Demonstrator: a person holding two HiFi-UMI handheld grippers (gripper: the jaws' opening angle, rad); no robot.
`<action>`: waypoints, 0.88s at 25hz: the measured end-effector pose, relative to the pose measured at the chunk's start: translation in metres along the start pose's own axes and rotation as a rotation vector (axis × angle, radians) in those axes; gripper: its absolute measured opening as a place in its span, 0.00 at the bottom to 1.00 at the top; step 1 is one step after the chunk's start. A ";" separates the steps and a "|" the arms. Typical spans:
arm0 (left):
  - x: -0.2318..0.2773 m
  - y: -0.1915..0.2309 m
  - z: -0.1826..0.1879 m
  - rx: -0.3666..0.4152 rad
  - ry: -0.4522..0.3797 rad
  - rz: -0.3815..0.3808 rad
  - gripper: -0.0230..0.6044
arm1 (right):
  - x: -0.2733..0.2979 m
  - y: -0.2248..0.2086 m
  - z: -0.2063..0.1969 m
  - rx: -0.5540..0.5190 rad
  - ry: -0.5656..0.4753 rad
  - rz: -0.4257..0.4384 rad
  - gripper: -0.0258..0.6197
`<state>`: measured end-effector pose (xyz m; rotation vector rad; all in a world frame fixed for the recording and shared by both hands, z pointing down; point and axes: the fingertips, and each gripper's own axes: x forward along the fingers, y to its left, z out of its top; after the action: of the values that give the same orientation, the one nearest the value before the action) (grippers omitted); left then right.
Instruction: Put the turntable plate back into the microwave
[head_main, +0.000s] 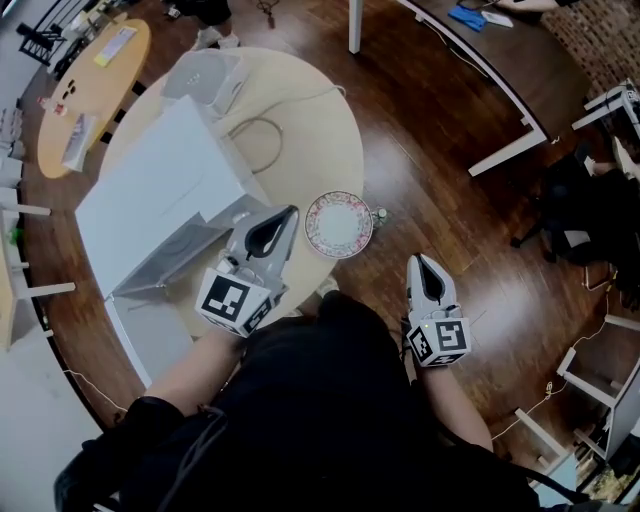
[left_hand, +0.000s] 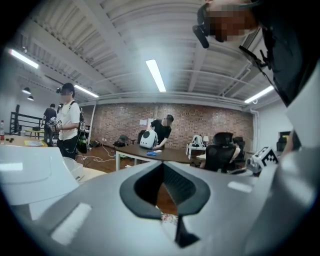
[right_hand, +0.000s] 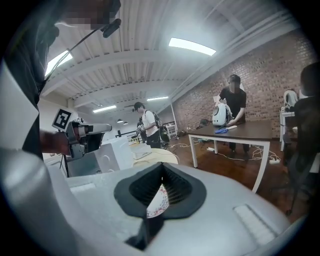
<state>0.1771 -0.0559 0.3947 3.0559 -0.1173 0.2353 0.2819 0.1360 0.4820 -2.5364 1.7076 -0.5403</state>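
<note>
The turntable plate (head_main: 338, 224), white with a pink flowered rim, lies at the near right edge of the round table (head_main: 310, 120). The white microwave (head_main: 160, 185) stands to its left with its door (head_main: 170, 258) dropped open. My left gripper (head_main: 292, 211) hovers just left of the plate, jaws shut and empty. My right gripper (head_main: 420, 260) hangs over the floor below and right of the plate, shut on nothing. Through each gripper's jaw gap a sliver of the plate (left_hand: 167, 217) (right_hand: 157, 200) shows. The right gripper view also shows the microwave (right_hand: 107, 155).
A white appliance (head_main: 205, 75) and a looped cable (head_main: 262, 140) lie on the far side of the table. An orange round table (head_main: 95, 80) stands far left, a long desk (head_main: 500, 95) and chairs (head_main: 590, 215) to the right. Several people (left_hand: 67, 125) stand in the room.
</note>
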 end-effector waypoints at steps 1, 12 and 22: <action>0.001 0.000 -0.002 -0.001 0.005 0.001 0.04 | 0.002 0.001 -0.001 -0.001 0.000 0.009 0.04; 0.008 0.010 -0.013 0.005 0.047 0.035 0.04 | 0.032 0.011 -0.016 0.033 0.014 0.095 0.04; 0.020 0.020 -0.029 0.000 0.099 0.035 0.04 | 0.062 0.022 -0.048 0.053 0.095 0.190 0.04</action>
<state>0.1906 -0.0749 0.4274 3.0372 -0.1657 0.3873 0.2683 0.0792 0.5390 -2.3150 1.9125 -0.6918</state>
